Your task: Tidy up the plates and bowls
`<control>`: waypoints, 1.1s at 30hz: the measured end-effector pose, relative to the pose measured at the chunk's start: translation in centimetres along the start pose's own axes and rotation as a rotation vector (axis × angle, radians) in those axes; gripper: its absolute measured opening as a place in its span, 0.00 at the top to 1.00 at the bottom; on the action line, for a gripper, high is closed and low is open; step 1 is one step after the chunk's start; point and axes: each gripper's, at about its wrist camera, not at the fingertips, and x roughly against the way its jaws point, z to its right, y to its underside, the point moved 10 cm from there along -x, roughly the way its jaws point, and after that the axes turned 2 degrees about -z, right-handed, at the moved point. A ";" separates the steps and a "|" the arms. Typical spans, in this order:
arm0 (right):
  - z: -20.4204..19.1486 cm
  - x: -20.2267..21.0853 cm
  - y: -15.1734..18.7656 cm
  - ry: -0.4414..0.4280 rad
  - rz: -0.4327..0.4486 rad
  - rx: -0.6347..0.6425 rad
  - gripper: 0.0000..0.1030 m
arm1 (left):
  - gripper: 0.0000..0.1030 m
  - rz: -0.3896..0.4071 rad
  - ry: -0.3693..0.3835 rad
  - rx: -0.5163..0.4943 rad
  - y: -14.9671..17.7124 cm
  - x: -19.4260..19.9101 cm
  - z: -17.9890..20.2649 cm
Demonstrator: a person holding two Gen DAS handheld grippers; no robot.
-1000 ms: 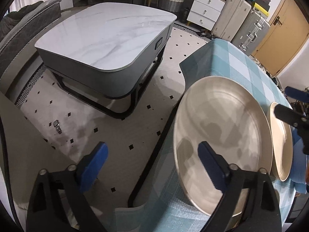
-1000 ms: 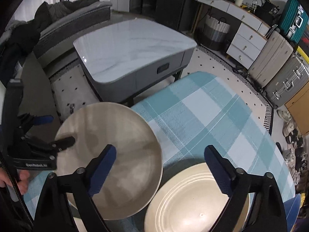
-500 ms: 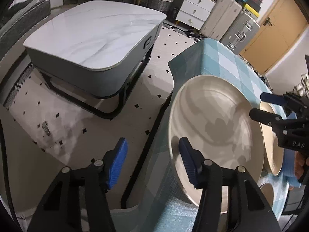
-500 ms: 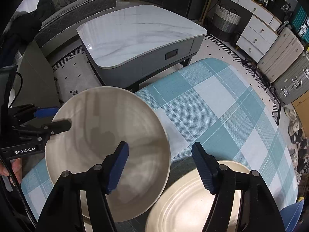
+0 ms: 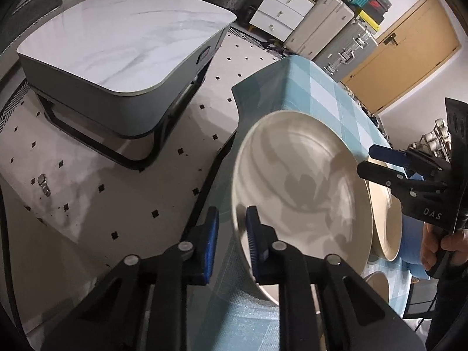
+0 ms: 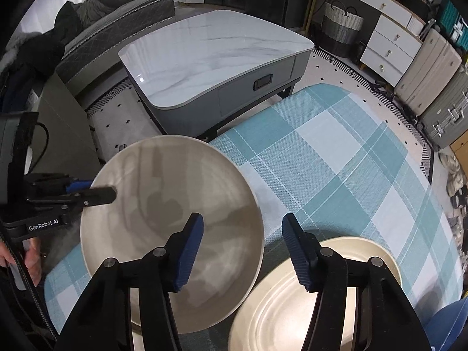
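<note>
The left tongs [image 5: 232, 234] are clamped on the near rim of the big plate [image 5: 301, 187], which sits at the tabletop [image 6: 336, 158] edge. The right tongs [image 6: 242, 251] are half open and closing, straddling that plate's opposite rim without touching it, beside a second plate [image 6: 295, 313].

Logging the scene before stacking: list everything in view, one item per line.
large plate: one, beige, table's near-left edge
ridged plate: one, cream, right of the large plate
tablecloth: one, teal check, covering the table
blue item: one, blue, table's right edge; identity unclear
coffee table: one, white marble top, on the floor beyond
basket: one, grey and white, by the drawers
drawer unit: one, white, far wall
suitcases: several, beige, silver and teal, far right
left claw: one, black with blue pads, shut on the large plate's rim
right claw: one, same colours, closing, the large plate's right rim between its pads
</note>
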 end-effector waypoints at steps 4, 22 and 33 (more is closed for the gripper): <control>-0.2 -0.1 0.4 -0.004 -0.016 0.006 0.48 | 0.85 -0.013 -0.009 -0.012 0.3 0.1 0.3; -0.2 -0.9 1.2 -0.031 -0.069 0.022 0.54 | 0.85 -0.025 -0.014 0.024 0.8 0.4 -0.3; -0.5 -2.5 1.9 -0.036 -0.131 0.053 0.70 | 0.85 -0.039 -0.050 -0.019 1.2 0.2 0.3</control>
